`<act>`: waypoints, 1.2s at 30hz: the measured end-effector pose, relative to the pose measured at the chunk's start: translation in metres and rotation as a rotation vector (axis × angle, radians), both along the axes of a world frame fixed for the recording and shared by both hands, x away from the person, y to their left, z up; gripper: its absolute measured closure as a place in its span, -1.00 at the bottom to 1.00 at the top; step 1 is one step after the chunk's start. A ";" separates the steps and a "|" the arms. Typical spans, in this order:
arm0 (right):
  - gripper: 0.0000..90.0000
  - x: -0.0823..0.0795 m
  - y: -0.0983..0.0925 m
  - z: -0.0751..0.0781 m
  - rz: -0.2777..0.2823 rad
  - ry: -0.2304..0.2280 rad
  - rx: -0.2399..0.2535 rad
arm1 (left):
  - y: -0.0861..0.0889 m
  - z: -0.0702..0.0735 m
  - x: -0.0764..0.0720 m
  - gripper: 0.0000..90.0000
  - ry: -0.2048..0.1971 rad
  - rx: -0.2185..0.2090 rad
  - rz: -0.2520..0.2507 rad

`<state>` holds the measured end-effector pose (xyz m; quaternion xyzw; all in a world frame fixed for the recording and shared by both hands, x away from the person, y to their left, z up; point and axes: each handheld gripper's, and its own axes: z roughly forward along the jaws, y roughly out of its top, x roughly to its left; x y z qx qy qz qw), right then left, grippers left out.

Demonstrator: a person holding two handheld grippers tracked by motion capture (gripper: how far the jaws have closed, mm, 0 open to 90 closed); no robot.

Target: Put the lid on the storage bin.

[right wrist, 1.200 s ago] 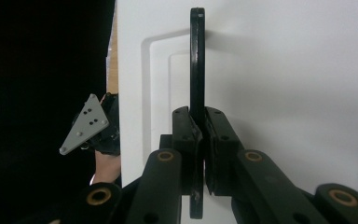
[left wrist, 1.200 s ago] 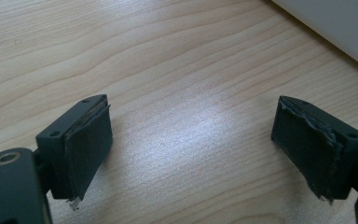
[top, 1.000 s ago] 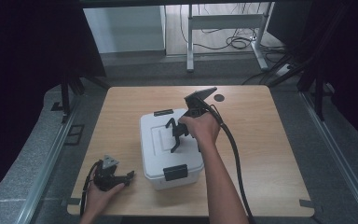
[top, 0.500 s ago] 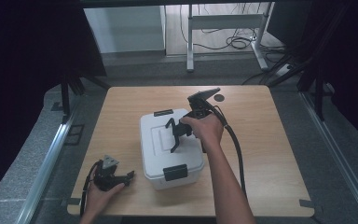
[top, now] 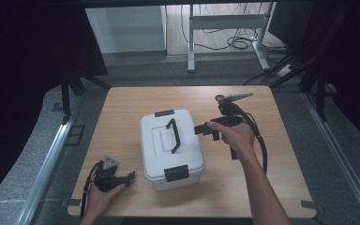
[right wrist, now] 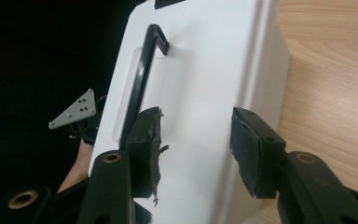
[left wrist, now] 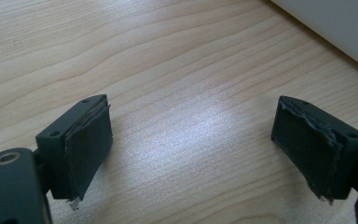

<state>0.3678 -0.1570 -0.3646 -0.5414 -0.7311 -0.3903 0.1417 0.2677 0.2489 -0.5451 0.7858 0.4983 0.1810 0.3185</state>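
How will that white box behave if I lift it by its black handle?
The white box looks like rigid plastic, so it likely stays stiff. The handle sits mid-lid, so it should hang level. Its smooth walls probably slide easily on the wooden table.

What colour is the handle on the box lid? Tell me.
Black. The handle stands upright on the white box, clearest in the high view.

Left: your gripper (top: 130,176) rests low, jaws spread wide | Right: your gripper (top: 200,131) points left, jaws just opened, nothing gripped.
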 end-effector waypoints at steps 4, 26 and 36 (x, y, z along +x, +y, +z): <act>0.10 -0.007 -0.019 -0.007 0.004 -0.038 0.010 | 0.000 0.000 0.000 -0.73 0.000 0.000 0.000; -0.10 -0.039 -0.112 -0.089 -0.033 -0.143 0.059 | 0.000 0.000 0.000 -0.73 0.000 0.001 -0.001; -0.15 -0.048 -0.133 -0.112 -0.056 -0.145 0.035 | 0.000 0.000 0.000 -0.73 0.000 0.001 -0.001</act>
